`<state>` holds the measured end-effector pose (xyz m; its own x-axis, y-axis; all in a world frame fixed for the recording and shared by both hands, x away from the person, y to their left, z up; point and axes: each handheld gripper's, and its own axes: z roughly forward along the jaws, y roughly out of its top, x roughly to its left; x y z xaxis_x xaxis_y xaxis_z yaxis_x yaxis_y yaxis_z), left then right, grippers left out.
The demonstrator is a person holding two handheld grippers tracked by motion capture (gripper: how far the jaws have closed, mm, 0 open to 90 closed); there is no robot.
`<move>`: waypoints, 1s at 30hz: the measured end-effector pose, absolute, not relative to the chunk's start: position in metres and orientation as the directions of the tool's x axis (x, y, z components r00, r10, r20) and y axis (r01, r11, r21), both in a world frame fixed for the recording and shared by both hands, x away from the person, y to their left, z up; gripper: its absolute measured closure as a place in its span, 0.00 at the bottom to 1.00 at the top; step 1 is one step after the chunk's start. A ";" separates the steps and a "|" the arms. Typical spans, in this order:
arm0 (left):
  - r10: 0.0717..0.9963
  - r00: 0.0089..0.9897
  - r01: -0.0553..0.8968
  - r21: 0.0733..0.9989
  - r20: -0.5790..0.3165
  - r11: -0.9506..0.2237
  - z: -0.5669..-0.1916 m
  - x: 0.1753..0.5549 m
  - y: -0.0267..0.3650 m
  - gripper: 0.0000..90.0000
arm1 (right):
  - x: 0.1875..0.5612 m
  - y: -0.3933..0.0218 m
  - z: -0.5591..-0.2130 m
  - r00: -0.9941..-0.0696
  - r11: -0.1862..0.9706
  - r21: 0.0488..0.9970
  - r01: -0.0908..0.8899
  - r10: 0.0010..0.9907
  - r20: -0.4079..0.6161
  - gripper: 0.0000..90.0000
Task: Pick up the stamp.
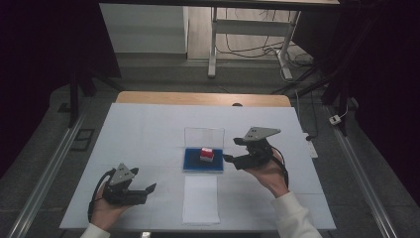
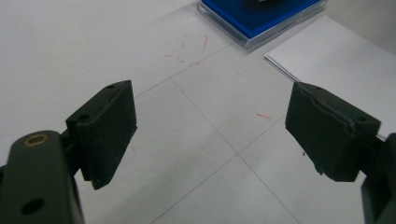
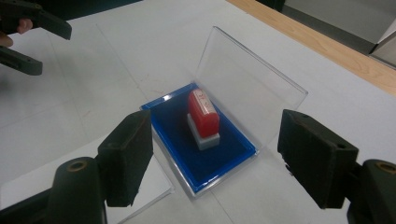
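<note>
A red stamp (image 1: 206,154) with a grey base stands upright on the blue pad of a clear case (image 1: 203,166) at the table's middle, with the case's clear lid (image 1: 204,136) raised behind it. My right gripper (image 1: 232,149) hovers just right of the case, open, with nothing between its jaws. In the right gripper view the stamp (image 3: 203,112) and the blue pad (image 3: 224,158) lie ahead between the spread jaws. My left gripper (image 1: 150,188) is open near the front left, well apart from the case. Bare table surface lies between its jaws, and the case's corner (image 2: 261,21) shows farther off.
A white paper sheet (image 1: 200,198) lies in front of the case, up to the table's near edge. The white table cover (image 1: 138,129) ends at a wooden strip (image 1: 203,98) at the back. Faint red marks (image 2: 187,51) are on the cover. Desk legs and cables stand beyond.
</note>
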<state>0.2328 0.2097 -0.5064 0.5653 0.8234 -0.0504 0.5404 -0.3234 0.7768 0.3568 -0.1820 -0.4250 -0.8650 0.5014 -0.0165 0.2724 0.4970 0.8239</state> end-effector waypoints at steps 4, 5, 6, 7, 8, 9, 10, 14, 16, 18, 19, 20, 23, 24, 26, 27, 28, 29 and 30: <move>0.824 0.565 0.542 0.774 -0.047 -0.327 -0.507 0.233 0.210 0.19 | 0.361 -0.177 -0.426 -0.868 0.502 0.820 0.274 0.496 -0.014 0.29; 0.824 0.565 0.542 0.774 -0.047 -0.328 -0.507 0.233 0.210 0.19 | 0.362 -0.175 -0.427 -0.869 0.503 0.819 0.276 0.495 -0.011 0.29; 0.824 0.564 0.542 0.774 -0.047 -0.328 -0.507 0.233 0.210 0.19 | 0.363 -0.173 -0.427 -0.871 0.509 0.816 0.274 0.491 -0.014 0.29; 0.825 0.563 0.544 0.773 -0.048 -0.326 -0.507 0.233 0.211 0.19 | 0.365 -0.170 -0.428 -0.873 0.522 0.808 0.271 0.487 -0.022 0.29; 0.827 0.560 0.546 0.773 -0.050 -0.323 -0.508 0.233 0.211 0.19 | 0.367 -0.168 -0.429 -0.875 0.523 0.807 0.272 0.484 -0.019 0.29; 0.827 0.560 0.547 0.774 -0.057 -0.318 -0.508 0.232 0.211 0.19 | 0.368 -0.166 -0.429 -0.878 0.527 0.806 0.269 0.479 -0.020 0.29; 0.827 0.559 0.548 0.773 -0.055 -0.319 -0.508 0.232 0.211 0.19 | 0.368 -0.166 -0.429 -0.878 0.527 0.806 0.269 0.479 -0.020 0.29; 0.826 0.562 0.544 0.772 -0.043 -0.330 -0.508 0.233 0.209 0.19 | 0.378 -0.159 -0.432 -0.883 0.541 0.798 0.265 0.469 -0.025 0.30; 0.828 0.559 0.546 0.769 -0.039 -0.333 -0.510 0.234 0.210 0.19 | 0.381 -0.157 -0.433 -0.883 0.546 0.793 0.271 0.468 -0.020 0.30; 0.829 0.557 0.549 0.767 -0.039 -0.333 -0.510 0.234 0.211 0.19 | 0.384 -0.156 -0.434 -0.883 0.548 0.789 0.278 0.469 -0.014 0.30; 0.832 0.553 0.550 0.767 -0.039 -0.330 -0.510 0.233 0.212 0.19 | 0.385 -0.154 -0.435 -0.884 0.545 0.790 0.282 0.468 -0.008 0.30; 0.832 0.553 0.550 0.768 -0.039 -0.329 -0.510 0.233 0.213 0.19 | 0.385 -0.154 -0.435 -0.884 0.545 0.790 0.282 0.468 -0.008 0.30; 0.834 0.550 0.551 0.768 -0.042 -0.325 -0.510 0.233 0.214 0.19 | 0.388 -0.150 -0.438 -0.889 0.557 0.781 0.282 0.458 -0.006 0.30; 0.834 0.550 0.552 0.768 -0.042 -0.325 -0.510 0.233 0.214 0.19 | 0.391 -0.147 -0.440 -0.892 0.567 0.772 0.287 0.452 0.000 0.30; 0.833 0.552 0.553 0.766 -0.042 -0.328 -0.511 0.233 0.213 0.19 | 0.393 -0.143 -0.443 -0.896 0.576 0.765 0.290 0.444 0.005 0.30; 0.833 0.552 0.553 0.766 -0.042 -0.328 -0.511 0.233 0.213 0.19 | 0.394 -0.141 -0.445 -0.898 0.581 0.760 0.291 0.441 0.006 0.30; 0.832 0.553 0.552 0.766 -0.041 -0.329 -0.511 0.233 0.213 0.19 | 0.394 -0.138 -0.446 -0.899 0.586 0.757 0.291 0.438 0.007 0.30; 0.832 0.554 0.552 0.766 -0.041 -0.330 -0.511 0.233 0.213 0.19 | 0.396 -0.136 -0.448 -0.903 0.590 0.754 0.287 0.430 0.006 0.30; 0.832 0.553 0.552 0.765 -0.039 -0.331 -0.511 0.233 0.213 0.19 | 0.396 -0.134 -0.449 -0.904 0.596 0.749 0.290 0.428 0.010 0.30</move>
<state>0.2334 0.2127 -0.5113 0.5530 0.8322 -0.0394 0.5521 -0.3307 0.7654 0.3963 -0.1344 -0.4489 -0.9038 0.4279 0.0095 0.2900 0.5958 0.7489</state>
